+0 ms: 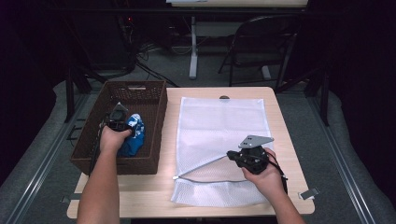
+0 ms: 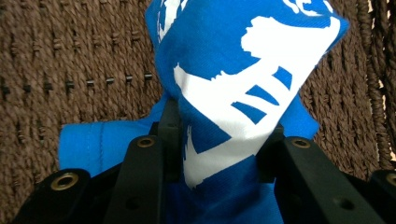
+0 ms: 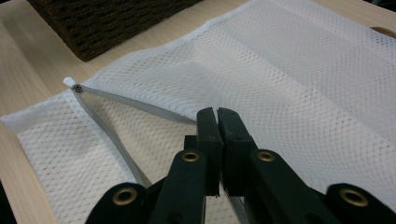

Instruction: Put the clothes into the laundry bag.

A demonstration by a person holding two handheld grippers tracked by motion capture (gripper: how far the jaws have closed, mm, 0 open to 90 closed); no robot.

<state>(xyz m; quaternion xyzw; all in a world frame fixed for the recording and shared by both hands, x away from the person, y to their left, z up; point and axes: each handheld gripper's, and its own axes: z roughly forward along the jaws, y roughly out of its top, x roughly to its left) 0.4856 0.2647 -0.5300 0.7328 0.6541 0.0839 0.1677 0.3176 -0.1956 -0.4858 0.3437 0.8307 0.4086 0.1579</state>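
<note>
A blue cloth with white print (image 1: 133, 135) (image 2: 233, 79) lies in the brown wicker basket (image 1: 142, 89) at the table's left. My left gripper (image 1: 125, 125) (image 2: 219, 140) is inside the basket, its jaws shut on a fold of that cloth. A white mesh laundry bag (image 1: 219, 121) (image 3: 289, 70) lies flat on the table, its zipper (image 3: 126, 105) parted near the front. My right gripper (image 1: 232, 156) (image 3: 217, 116) is shut on the upper edge of the bag's opening and holds it slightly raised.
The basket's near wall (image 3: 107, 23) stands just left of the bag. A folding chair (image 1: 261, 42) and a desk leg (image 1: 193, 51) stand on the floor beyond the table. A small clip (image 1: 309, 193) lies at the table's front right corner.
</note>
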